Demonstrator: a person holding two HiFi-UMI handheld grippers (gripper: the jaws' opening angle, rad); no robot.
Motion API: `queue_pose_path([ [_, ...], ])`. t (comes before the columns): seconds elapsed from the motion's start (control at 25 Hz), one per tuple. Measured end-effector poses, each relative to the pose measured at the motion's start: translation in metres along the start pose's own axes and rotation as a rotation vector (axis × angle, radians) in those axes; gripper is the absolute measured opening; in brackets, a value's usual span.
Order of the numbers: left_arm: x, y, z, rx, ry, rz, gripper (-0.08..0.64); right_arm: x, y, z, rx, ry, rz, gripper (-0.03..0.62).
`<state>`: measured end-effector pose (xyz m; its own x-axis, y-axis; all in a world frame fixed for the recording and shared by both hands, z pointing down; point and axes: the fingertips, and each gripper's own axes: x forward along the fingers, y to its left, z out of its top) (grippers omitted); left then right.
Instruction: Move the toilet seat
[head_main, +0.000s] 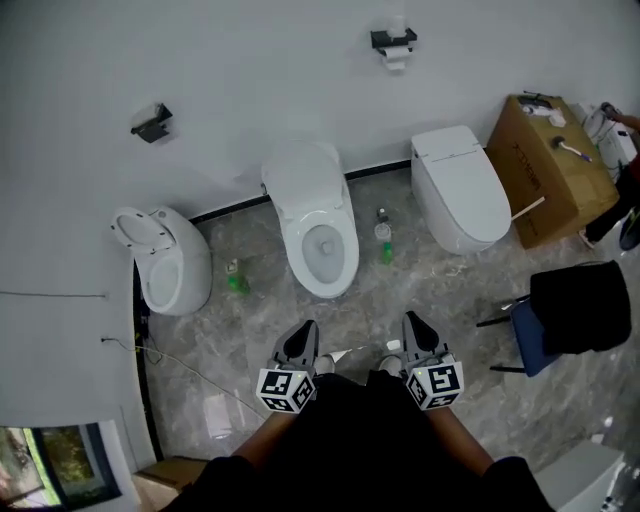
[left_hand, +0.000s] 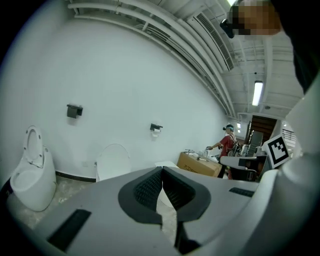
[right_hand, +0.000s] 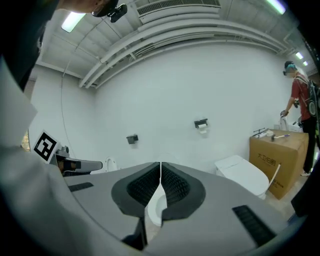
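Three white toilets stand along the far wall. The middle toilet has its lid raised against the wall and its bowl open, and it lies straight ahead of me. My left gripper and right gripper are held side by side close to my body, well short of the toilet and touching nothing. Both are shut and empty. In the left gripper view the shut jaws point between the raised lid and a box. In the right gripper view the bowl shows just below the shut jaws.
A left toilet has its seat up; a right toilet is closed. Small bottles and a green one stand on the floor between them. A cardboard box and a black chair are at right, near a person.
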<state>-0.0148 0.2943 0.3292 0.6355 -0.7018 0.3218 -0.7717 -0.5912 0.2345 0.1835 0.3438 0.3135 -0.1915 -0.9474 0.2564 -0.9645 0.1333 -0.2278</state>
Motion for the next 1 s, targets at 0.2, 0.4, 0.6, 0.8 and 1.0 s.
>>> queue_pose_path([
  [0.2,-0.019,0.019,-0.007,-0.033,-0.022,0.126,0.017,0.032,0.032,-0.01,-0.046,0.066,0.162,0.032],
  [0.4,-0.036,0.034,-0.007,0.0,-0.031,0.219,0.016,0.052,0.061,-0.019,-0.074,0.113,0.287,0.032],
  [0.6,-0.052,0.045,-0.025,-0.123,-0.055,0.312,0.015,0.06,0.072,-0.032,-0.099,0.148,0.346,0.032],
  [0.8,-0.062,0.045,-0.055,-0.185,-0.02,0.332,0.016,0.068,0.07,-0.043,-0.061,0.159,0.366,0.032],
  [1.0,-0.051,0.057,-0.08,-0.231,0.018,0.358,0.017,0.086,0.059,-0.077,-0.068,0.228,0.391,0.032],
])
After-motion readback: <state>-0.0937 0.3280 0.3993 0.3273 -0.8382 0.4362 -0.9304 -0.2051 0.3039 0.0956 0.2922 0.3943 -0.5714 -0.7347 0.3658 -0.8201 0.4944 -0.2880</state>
